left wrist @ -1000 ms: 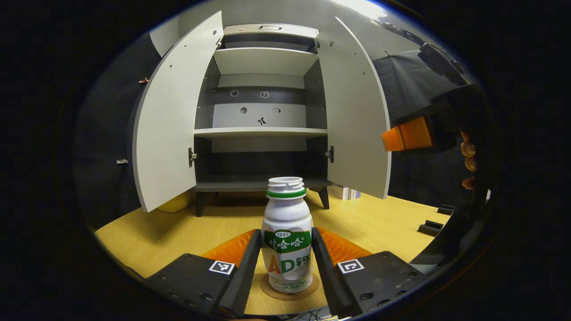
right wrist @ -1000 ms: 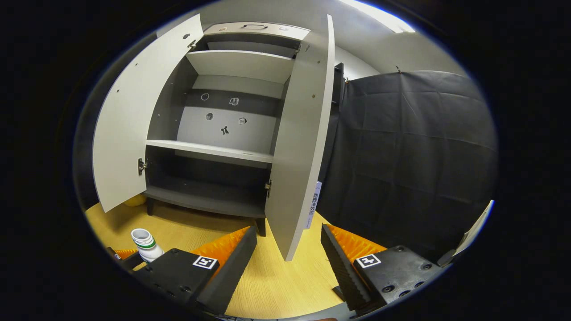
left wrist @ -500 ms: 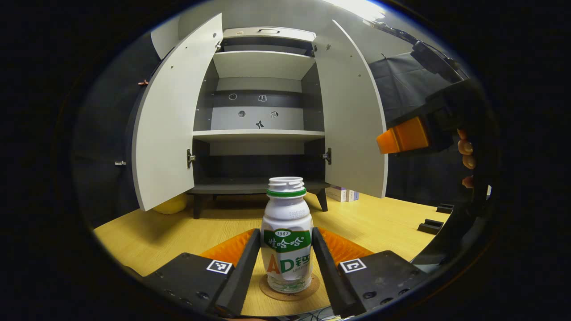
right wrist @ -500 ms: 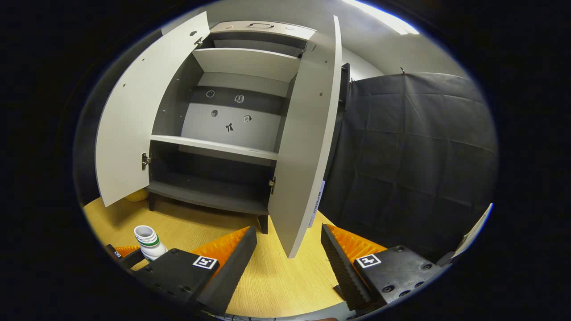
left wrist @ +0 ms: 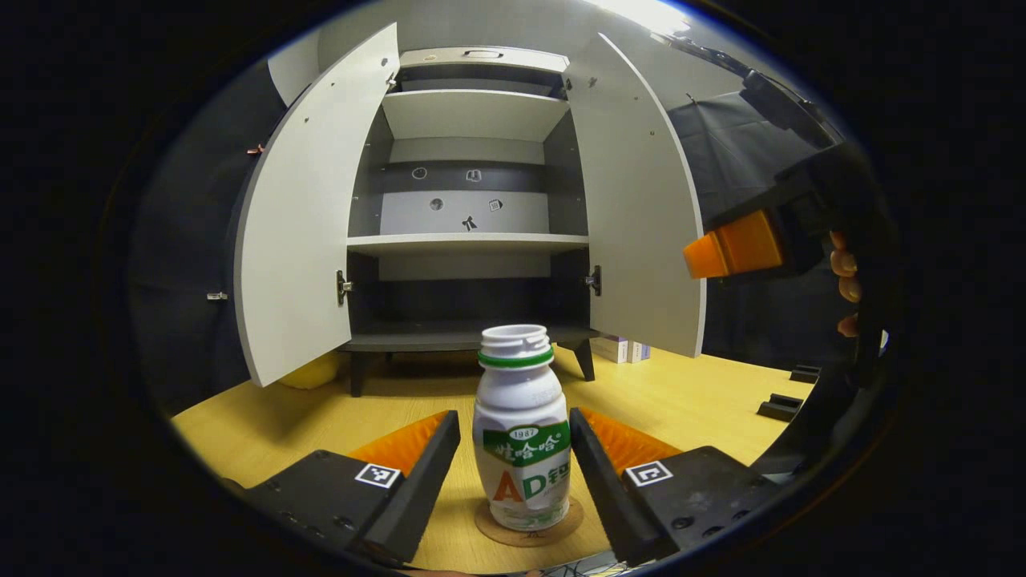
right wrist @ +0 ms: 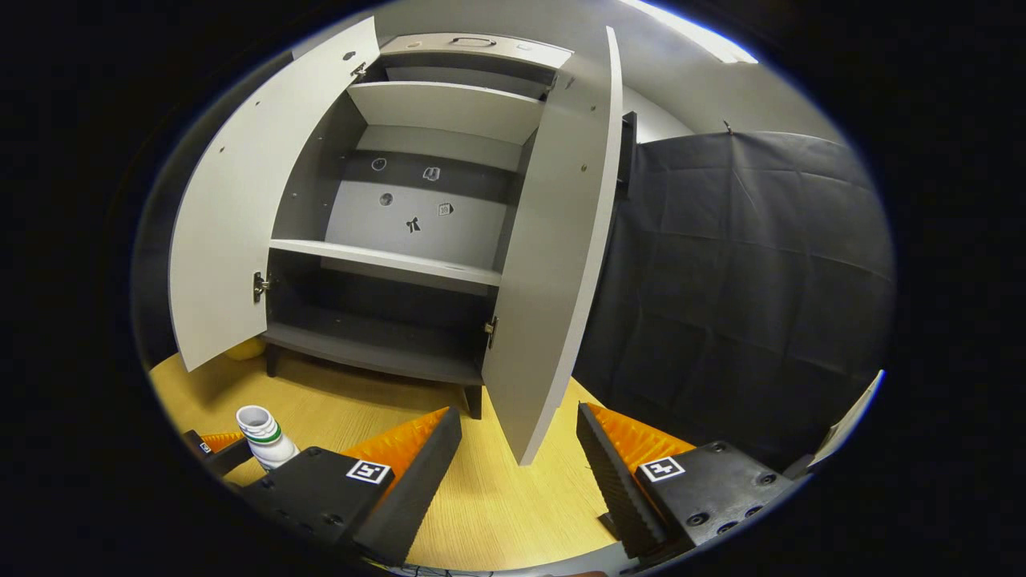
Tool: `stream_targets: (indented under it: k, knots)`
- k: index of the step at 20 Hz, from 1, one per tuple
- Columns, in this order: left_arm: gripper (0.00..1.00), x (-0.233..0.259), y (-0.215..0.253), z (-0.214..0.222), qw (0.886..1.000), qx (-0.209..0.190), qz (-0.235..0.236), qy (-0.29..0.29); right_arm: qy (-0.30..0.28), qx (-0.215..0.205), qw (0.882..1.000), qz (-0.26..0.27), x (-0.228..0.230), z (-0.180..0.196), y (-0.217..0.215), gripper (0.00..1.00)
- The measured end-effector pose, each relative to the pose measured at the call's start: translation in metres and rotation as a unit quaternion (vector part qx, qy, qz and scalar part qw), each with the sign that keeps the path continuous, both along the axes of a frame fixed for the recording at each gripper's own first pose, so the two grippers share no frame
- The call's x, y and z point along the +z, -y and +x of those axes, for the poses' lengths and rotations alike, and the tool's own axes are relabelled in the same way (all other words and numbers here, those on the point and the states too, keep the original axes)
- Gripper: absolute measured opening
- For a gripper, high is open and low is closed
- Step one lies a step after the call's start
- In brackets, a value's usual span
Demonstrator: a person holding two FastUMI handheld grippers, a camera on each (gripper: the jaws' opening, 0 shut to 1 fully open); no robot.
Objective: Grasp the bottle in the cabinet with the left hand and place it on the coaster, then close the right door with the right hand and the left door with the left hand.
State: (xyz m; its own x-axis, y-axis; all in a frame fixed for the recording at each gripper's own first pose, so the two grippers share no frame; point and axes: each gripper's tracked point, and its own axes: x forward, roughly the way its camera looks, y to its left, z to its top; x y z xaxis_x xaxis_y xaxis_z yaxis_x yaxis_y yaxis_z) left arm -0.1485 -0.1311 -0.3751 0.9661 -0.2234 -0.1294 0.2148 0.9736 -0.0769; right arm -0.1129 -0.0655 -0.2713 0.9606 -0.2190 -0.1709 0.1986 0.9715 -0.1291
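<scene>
The left gripper has let go of the bottle; its fingers now stand clear on both sides.

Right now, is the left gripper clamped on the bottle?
No. In the left gripper view the left gripper is open, gaps showing on both sides of the bottle, which stands on the coaster.
</scene>
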Motion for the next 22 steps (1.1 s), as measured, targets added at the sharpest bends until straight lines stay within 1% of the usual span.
stream_targets:
  k: [2, 3, 4, 5, 8, 11, 14, 16, 18, 21, 22]
  knots:
    - [0.87, 0.01, 0.0, 0.004, 1.0, -0.004, -0.002, 0.003, -0.003, -0.004, 1.0, 0.0, 0.004, 0.003, 0.003, 0.96]
    - [0.9, 0.015, 0.001, 0.006, 1.0, -0.006, -0.001, 0.005, -0.005, -0.007, 1.0, 0.0, 0.006, 0.004, 0.005, 0.96]
    - [0.91, 0.019, 0.003, 0.008, 1.0, -0.009, 0.001, 0.007, -0.006, -0.009, 1.0, 0.002, 0.008, 0.006, 0.008, 0.96]
    - [0.96, 0.026, 0.003, 0.01, 1.0, -0.012, 0.005, 0.009, -0.01, -0.012, 1.0, 0.004, 0.01, 0.007, 0.011, 0.96]
    - [0.96, 0.045, 0.007, 0.019, 1.0, -0.022, 0.015, 0.011, -0.019, -0.021, 1.0, 0.006, 0.018, 0.011, 0.019, 0.96]
    - [0.95, 0.079, 0.007, 0.03, 0.999, -0.031, 0.018, 0.023, -0.025, -0.034, 0.999, 0.01, 0.032, 0.014, 0.028, 0.96]
    - [0.95, 0.115, 0.001, 0.043, 0.999, -0.042, -0.004, 0.03, -0.019, -0.051, 0.998, 0.02, 0.054, 0.013, 0.035, 0.96]
    - [0.95, 0.141, 0.0, 0.056, 0.998, -0.053, -0.018, 0.03, -0.018, -0.069, 0.997, 0.021, 0.07, 0.013, 0.044, 0.97]
    - [0.95, 0.167, -0.004, 0.07, 0.997, -0.064, -0.019, 0.029, -0.02, -0.093, 0.995, 0.028, 0.092, 0.01, 0.054, 0.96]
    - [0.96, 0.216, -0.004, 0.091, 0.994, -0.091, -0.031, 0.043, 0.0, -0.132, 0.991, 0.028, 0.13, 0.003, 0.071, 0.96]
    - [0.98, 0.231, -0.002, 0.097, 0.993, -0.1, -0.037, 0.047, 0.007, -0.146, 0.989, 0.025, 0.142, 0.001, 0.078, 0.96]
